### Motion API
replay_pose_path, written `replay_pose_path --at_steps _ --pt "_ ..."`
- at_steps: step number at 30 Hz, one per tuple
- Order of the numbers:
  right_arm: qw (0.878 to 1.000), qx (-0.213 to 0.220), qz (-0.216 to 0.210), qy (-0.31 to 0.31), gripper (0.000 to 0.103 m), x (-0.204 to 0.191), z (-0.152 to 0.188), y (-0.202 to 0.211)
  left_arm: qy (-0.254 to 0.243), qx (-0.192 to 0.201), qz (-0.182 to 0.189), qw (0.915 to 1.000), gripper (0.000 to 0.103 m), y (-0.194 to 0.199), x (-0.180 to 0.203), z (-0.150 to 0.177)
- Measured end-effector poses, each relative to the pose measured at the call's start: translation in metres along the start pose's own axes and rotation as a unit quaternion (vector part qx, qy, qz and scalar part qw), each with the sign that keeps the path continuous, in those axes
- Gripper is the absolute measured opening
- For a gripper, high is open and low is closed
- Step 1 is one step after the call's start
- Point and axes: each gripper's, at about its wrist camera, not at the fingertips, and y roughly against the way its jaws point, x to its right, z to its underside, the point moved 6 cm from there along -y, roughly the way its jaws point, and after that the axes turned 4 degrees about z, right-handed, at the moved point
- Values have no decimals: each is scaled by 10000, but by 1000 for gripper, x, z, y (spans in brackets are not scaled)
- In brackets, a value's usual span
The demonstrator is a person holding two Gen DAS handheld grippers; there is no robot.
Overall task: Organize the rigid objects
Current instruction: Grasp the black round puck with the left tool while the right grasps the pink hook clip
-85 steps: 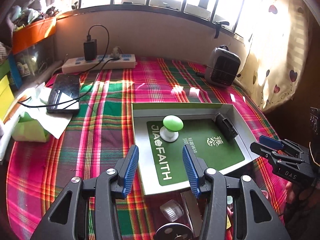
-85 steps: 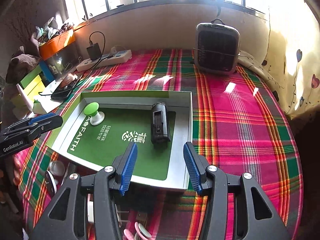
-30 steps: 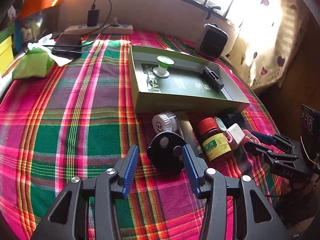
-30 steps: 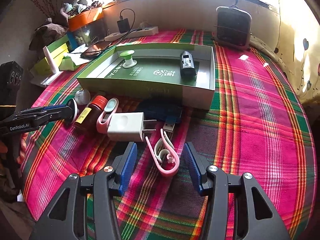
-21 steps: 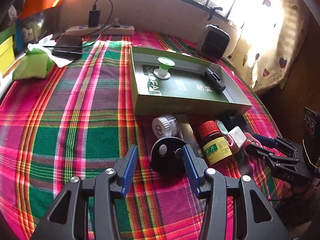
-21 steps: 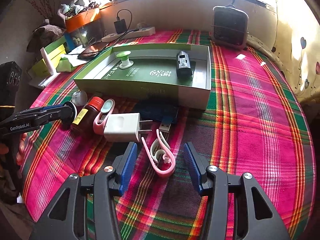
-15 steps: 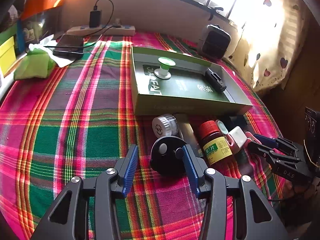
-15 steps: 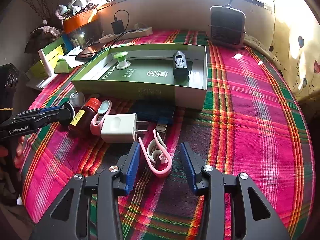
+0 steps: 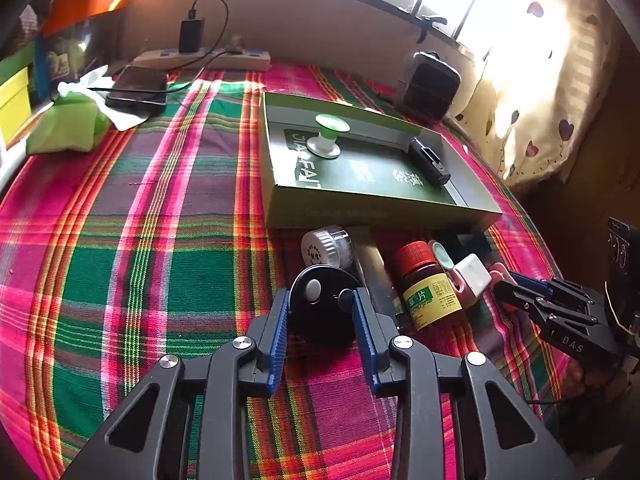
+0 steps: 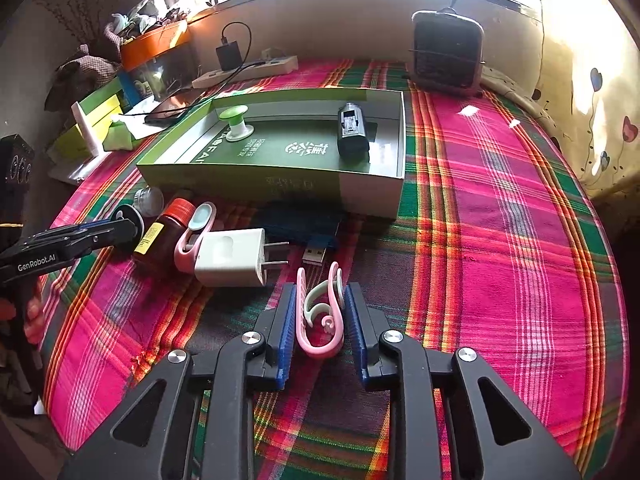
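Observation:
My left gripper [image 9: 320, 300] has its blue pads closed against the sides of a black round disc [image 9: 322, 306] lying on the plaid cloth. My right gripper [image 10: 320, 296] has its pads pressed on both sides of a pink clip [image 10: 320, 320] on the cloth. A green box [image 9: 380, 208] holds a green-capped knob [image 9: 326, 136] and a black device [image 9: 430, 160]. In front of the box lie a white-capped jar [image 9: 326, 246], a brown bottle with a red cap [image 9: 426, 284], a white plug charger [image 10: 232, 256], a second pink clip [image 10: 192, 236] and a USB stick [image 10: 316, 256].
A power strip [image 9: 204, 60], a phone [image 9: 138, 86] and a green tissue pack [image 9: 68, 128] lie at the back left. A small heater [image 10: 446, 52] stands at the back right. A curtain [image 9: 552, 80] hangs on the right. The right side of the cloth [image 10: 500, 220] is bare.
Both grippers have moved down and forward from above the box to the objects in front of it. The left jaws have narrowed onto the black disc, the right jaws onto the pink clip.

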Motion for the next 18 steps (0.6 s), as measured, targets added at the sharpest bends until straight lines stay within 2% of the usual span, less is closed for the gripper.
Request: replay_pose_path --at_steps 18 --pt "10000 43 65 43 25 -1 -1 3 56 23 5 10000 30 3 0 -1"
